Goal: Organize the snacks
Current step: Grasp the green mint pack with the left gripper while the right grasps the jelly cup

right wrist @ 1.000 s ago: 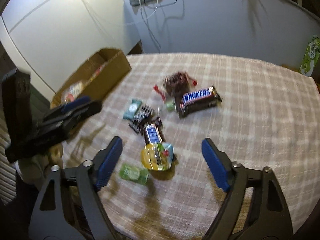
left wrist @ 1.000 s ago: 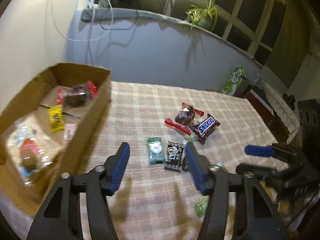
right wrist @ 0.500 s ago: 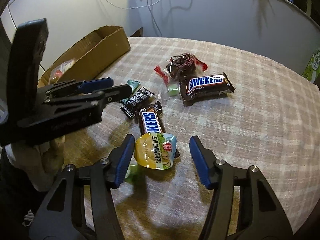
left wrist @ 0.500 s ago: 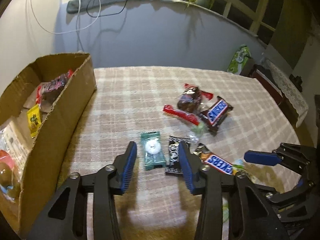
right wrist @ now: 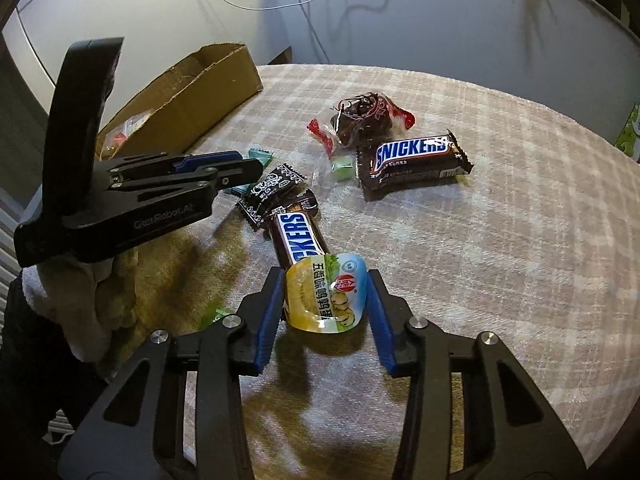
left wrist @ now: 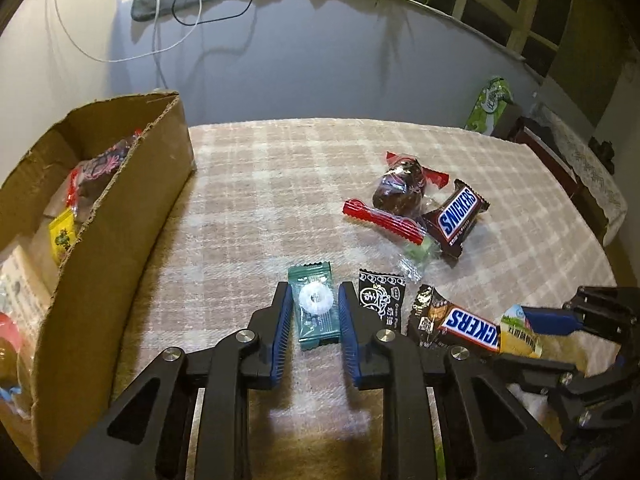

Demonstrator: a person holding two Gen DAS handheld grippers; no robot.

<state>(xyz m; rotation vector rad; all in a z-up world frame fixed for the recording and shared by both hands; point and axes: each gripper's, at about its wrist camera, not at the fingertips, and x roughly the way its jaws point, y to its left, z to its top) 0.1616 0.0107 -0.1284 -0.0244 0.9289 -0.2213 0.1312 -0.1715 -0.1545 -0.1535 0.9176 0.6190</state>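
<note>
At the far left of the counter (left wrist: 256,184), a cardboard box (left wrist: 132,216) stands with its long side running away from me, and a few wrapped snacks lie in it. Just right of it, the left claw (left wrist: 313,312) comes in low and level from the near edge, fingers pointing away across the checked cloth. Its blue pads (left wrist: 285,320) sit on either side of a green mint packet (left wrist: 315,307), close against its long edges but whether they already pinch it I cannot tell. The packet lies flat, long axis running near to far, in line with the fingers. Touching distance to its right is a small black candy packet (left wrist: 380,298), also lengthwise away from me. Beyond these, a red-ended sweet bag (left wrist: 398,192) and a Snickers bar (left wrist: 460,218) lie together further off, the bar angled toward the far right. Nearer, a second Snickers bar (right wrist: 298,238) points away and slightly left, its near end tucked under a yellow snack pouch (right wrist: 326,292). Around that pouch stands the right claw (right wrist: 322,314), low and level, fingers pointing away; the pads (right wrist: 380,320) flank the pouch closely on both sides, the left one seeming to touch, the right with a sliver of gap. A small green candy (right wrist: 214,316) lies just left of that claw.
</note>
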